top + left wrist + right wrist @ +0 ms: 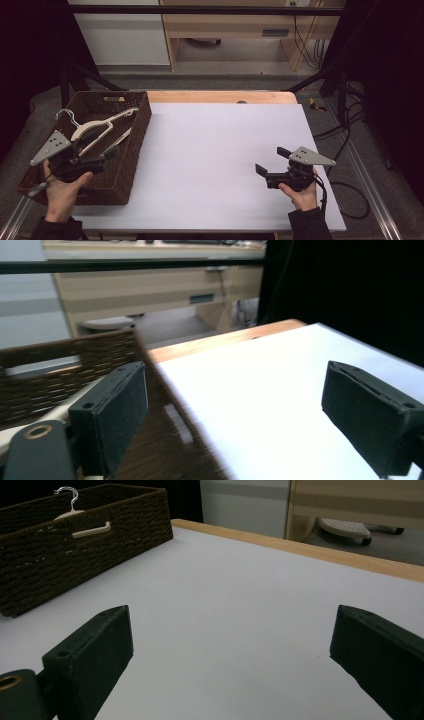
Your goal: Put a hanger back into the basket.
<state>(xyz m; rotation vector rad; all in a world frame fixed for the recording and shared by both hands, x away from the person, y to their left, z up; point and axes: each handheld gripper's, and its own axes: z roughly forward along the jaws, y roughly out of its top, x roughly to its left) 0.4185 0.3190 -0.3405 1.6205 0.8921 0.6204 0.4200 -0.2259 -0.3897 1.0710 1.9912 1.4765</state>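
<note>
- At the left of the high view, a dark brown woven basket (131, 165) with a handle slot in its far wall sits on the table's left edge, part of it hanging off the white sheet.
- Inside the basket lies a cream-coloured wooden clothes hanger with a silver wire hook (97, 127); it lies aslant across the basket's inside, its hook up against the left wall. In the right gripper view, the hook (66, 495) pokes above the rim.
- The left gripper (100, 161) is over the near half of the basket, jaws spread apart with nothing between them. Its own view looks past the basket wall (60, 370) toward the sheet.
- The hanger looks already dropped off: it is in the basket and no pad touches it, so the placing step seems done.
- The flat white sheet covering the wooden table (215, 150) is bare in the middle, with no further hanger on it.
- The right gripper (272, 165) hovers low over the sheet's right part, well apart from the basket, its jaws also wide and holding nothing.
- What seems left, at most, is bringing the left hand (62, 192) back over the sheet; nothing on the table awaits picking up.
</note>
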